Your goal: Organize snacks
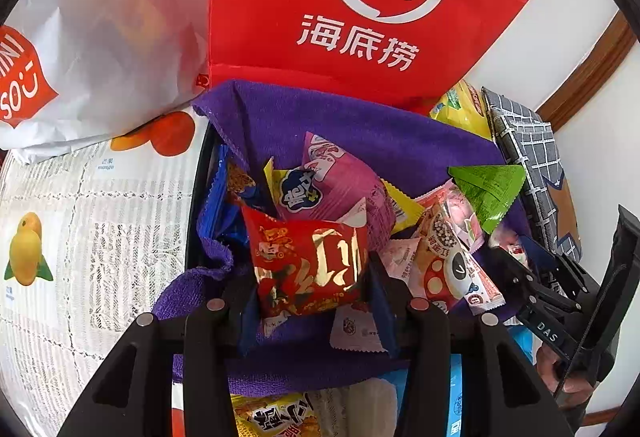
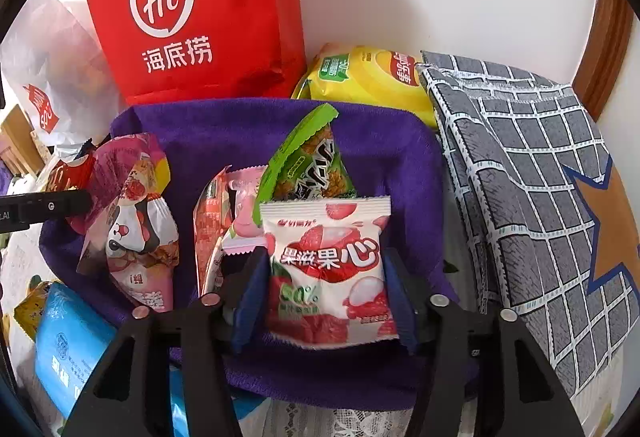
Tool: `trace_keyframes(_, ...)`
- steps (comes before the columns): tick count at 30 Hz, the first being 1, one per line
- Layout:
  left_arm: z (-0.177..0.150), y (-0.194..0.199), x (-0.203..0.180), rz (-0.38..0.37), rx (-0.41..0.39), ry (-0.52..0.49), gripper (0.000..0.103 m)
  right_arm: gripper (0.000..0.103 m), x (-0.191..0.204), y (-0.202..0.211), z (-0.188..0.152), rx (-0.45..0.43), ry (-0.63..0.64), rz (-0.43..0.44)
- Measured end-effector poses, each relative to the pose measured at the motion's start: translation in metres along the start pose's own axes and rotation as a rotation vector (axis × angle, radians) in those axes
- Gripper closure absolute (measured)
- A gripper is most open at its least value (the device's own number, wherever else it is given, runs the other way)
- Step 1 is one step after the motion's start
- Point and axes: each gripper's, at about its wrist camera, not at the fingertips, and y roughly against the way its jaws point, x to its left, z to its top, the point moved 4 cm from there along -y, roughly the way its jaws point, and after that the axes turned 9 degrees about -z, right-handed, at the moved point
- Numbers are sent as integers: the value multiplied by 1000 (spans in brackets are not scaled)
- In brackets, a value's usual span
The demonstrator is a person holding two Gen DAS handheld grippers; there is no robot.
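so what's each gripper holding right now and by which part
The left hand-held gripper pinches the red and gold snack packet by its lower side edges. The right hand-held gripper clamps the white lychee candy packet across its lower sides.

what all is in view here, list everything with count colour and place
red paper bag: 1, red with white logo, upright behind the basket
purple cloth: 1, purple, lining the basket
red snack packet: 1, red and gold, between the left gripper's fingers
lychee snack packet: 1, white and red, between the right gripper's fingers
green packet: 1, green, upright in the basket
pink packet: 1, pink, in the basket
yellow chip bag: 1, yellow, behind the basket
checked cloth: 1, grey, right of basket
white plastic bag: 1, white, far left
left gripper: 1, black
right gripper: 1, black
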Motion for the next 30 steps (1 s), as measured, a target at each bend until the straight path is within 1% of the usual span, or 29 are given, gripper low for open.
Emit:
trace_keyframes(6,-1,6,0,8,4,-11,57,40,2,7,1,-20,13,-3)
trace_keyframes(9,0,16,-3,15,-15,-32,57,40,3,10,0,-22,13,1)
trace_keyframes(13,1,23,-5,12,-30,-32,57,40,0,24,-1,-33,10,-2)
trace_keyframes(14,1,23,-5,7,-27,-31,55,40,-1,30,-2,-39,8,-5)
trace_keyframes(15,0,23,-5,2,-15,-31,49,40,-2,37,-4,-46,8,-7)
trace_keyframes(16,-2,20,-7,-8,4,-31,46,40,-3,43,-4,-52,8,-8)
trace_keyframes(17,-4,21,-7,-15,8,-31,45,40,-4,50,-6,-60,8,-8)
trace_keyframes(21,-11,28,-9,14,6,-28,42,39,-4,77,-15,-95,19,-21)
trace_keyframes(23,-18,39,-9,13,-6,-24,42,38,-4,83,-18,-100,14,-12)
trace_keyframes(25,-26,51,-10,16,-20,-28,39,38,-2,90,-23,-101,12,-3)
trace_keyframes(27,-34,60,-11,18,-31,-34,35,38,1,97,-27,-103,14,0)
trace_keyframes(30,-52,71,-10,22,-28,-39,34,38,5,105,-35,-101,14,10)
